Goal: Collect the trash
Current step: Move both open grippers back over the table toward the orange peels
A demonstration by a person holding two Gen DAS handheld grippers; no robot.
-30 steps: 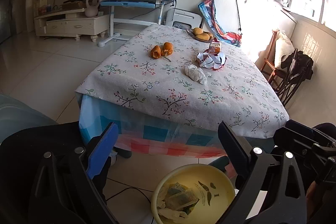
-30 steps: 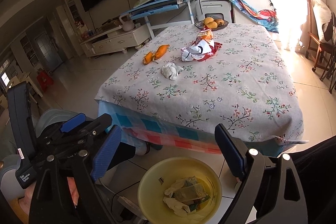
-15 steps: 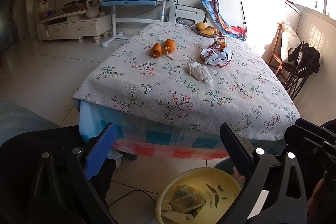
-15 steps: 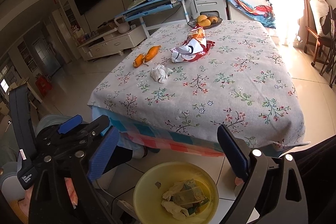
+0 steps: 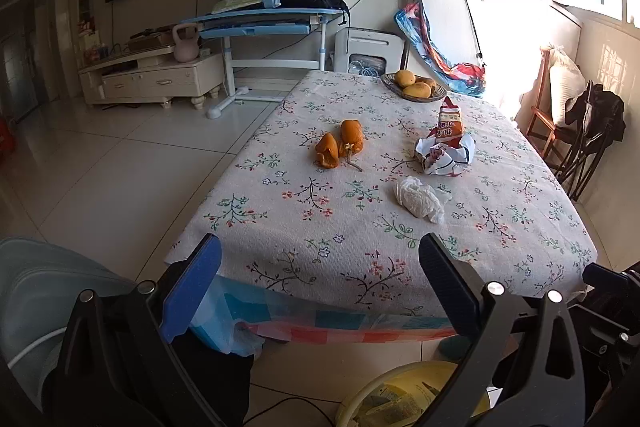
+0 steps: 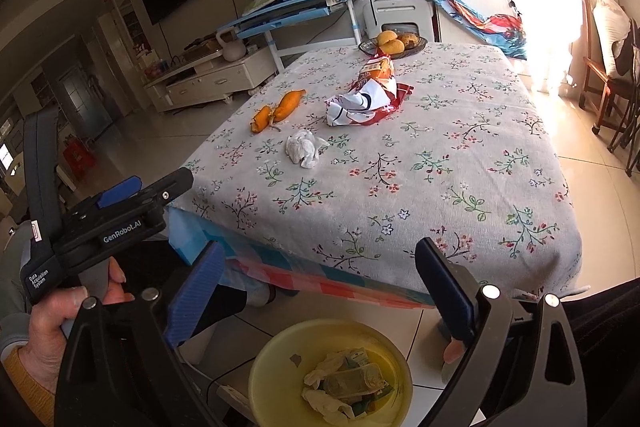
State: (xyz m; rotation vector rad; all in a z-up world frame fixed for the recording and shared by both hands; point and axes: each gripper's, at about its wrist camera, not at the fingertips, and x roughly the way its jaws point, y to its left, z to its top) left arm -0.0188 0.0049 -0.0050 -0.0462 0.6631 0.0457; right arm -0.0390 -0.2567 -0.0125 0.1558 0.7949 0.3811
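Note:
On the floral tablecloth (image 5: 360,227) lie orange peels (image 5: 340,145), a crumpled white tissue (image 5: 418,199) and a crumpled snack wrapper (image 5: 444,147). The same peels (image 6: 276,111), tissue (image 6: 304,147) and wrapper (image 6: 366,99) show in the right wrist view. A yellow bin (image 6: 330,373) with trash inside stands on the floor below the table's near edge; its rim shows in the left wrist view (image 5: 400,399). My left gripper (image 5: 320,287) and right gripper (image 6: 320,291) are both open and empty, held before the table's near edge. The left gripper's body also shows in the right wrist view (image 6: 120,211).
A bowl of fruit (image 5: 414,87) sits at the table's far end. A blue desk (image 5: 272,23) with a backpack stands behind, a TV cabinet (image 5: 156,79) at back left. Chairs (image 5: 580,139) stand to the right. Tiled floor (image 5: 112,167) lies to the left.
Both grippers have risen and moved toward the table. The yellow bin has slid lower in both views. Both stay open.

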